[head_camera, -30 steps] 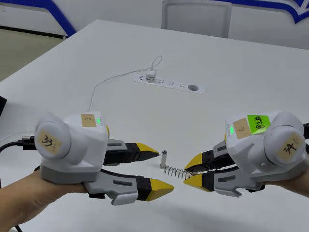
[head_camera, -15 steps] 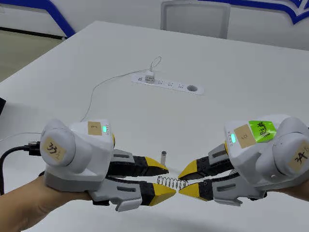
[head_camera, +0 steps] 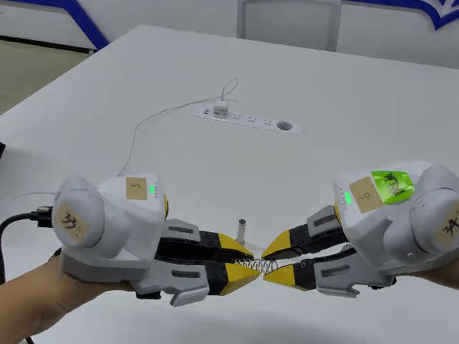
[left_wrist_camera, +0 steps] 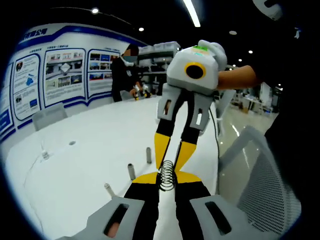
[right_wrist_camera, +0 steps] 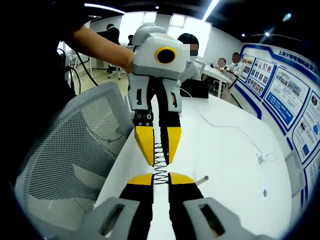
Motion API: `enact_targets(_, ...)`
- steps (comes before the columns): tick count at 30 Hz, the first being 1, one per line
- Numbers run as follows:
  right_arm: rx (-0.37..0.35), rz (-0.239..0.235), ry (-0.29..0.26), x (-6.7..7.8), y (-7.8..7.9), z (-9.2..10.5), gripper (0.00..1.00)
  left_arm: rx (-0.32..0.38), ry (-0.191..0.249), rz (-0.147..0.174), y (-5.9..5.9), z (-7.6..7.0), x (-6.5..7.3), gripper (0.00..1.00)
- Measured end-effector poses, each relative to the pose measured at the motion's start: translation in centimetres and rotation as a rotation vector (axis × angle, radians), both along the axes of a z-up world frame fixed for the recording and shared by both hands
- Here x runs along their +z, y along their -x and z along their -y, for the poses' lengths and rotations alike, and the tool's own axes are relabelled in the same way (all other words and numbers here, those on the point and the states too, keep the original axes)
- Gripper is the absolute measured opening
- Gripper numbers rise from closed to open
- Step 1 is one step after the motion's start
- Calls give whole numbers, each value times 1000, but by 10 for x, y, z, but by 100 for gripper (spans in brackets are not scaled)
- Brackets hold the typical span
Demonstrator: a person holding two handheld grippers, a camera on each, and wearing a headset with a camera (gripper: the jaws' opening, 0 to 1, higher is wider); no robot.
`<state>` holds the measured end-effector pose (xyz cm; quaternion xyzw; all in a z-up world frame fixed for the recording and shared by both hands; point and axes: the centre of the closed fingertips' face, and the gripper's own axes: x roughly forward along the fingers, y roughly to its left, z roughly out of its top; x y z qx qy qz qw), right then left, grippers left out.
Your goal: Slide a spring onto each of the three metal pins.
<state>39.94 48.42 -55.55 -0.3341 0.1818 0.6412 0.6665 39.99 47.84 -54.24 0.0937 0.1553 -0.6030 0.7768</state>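
A small steel spring [head_camera: 259,266] hangs level between the two grippers, just above the white table [head_camera: 344,107]. My left gripper [head_camera: 252,264] is shut on its left end, and my right gripper [head_camera: 267,266] is shut on its right end; the yellow tips almost touch. One metal pin [head_camera: 242,231] stands upright just behind the tips. In the left gripper view the spring [left_wrist_camera: 166,175] sits between the left gripper's [left_wrist_camera: 165,178] tips, with three pins [left_wrist_camera: 131,171] in a row to the left. In the right gripper view the spring [right_wrist_camera: 159,162] runs from the right gripper [right_wrist_camera: 160,179] to the facing one.
A white power strip [head_camera: 247,121] with a plug and thin cable [head_camera: 150,122] lies mid-table. A grey chair [head_camera: 287,21] stands at the far edge. A black cable [head_camera: 14,222] trails from the left gripper. A mesh chair [right_wrist_camera: 65,150] stands beside the table's near edge.
The left gripper moved right, up to the spring, and shut on its free end. The right gripper kept hold of the spring and lifted it slightly towards me, off the pin's base.
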Motion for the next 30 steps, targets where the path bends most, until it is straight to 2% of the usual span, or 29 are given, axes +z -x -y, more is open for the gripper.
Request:
enact_targets(1, 2, 8, -4, 1, 0, 1, 11, 0, 3, 7, -1, 1, 1, 10)
enact_targets(6, -35, -26, -40, 3, -4, 3, 12, -8, 6, 13, -2, 3, 3, 10)
enact_targets(12, -80, -48, -43, -1, -8, 7, 15, -29, -3, 25, -1, 4, 5, 10)
enact_targets(19, -65, -88, -70, 2, -4, 4, 11, -34, -1, 33, 0, 2, 6, 10)
enact_targets(20, -61, -83, -72, 3, -4, 4, 11, -34, -4, 41, 0, 2, 6, 10)
enact_targets(21, -57, -81, -76, 5, -4, 4, 11, -41, -17, 66, 0, 1, 5, 10)
enact_targets(23, -57, -84, -89, 9, -5, 3, 10, -44, -55, 90, 0, 0, 0, 10)
enact_targets(28, -42, -84, -99, 16, -3, 2, 10, -40, -54, 83, -1, -1, 0, 10)
enact_targets(30, -44, -119, -151, 25, 1, -3, 10, -38, -81, 86, -2, -3, -5, 10)
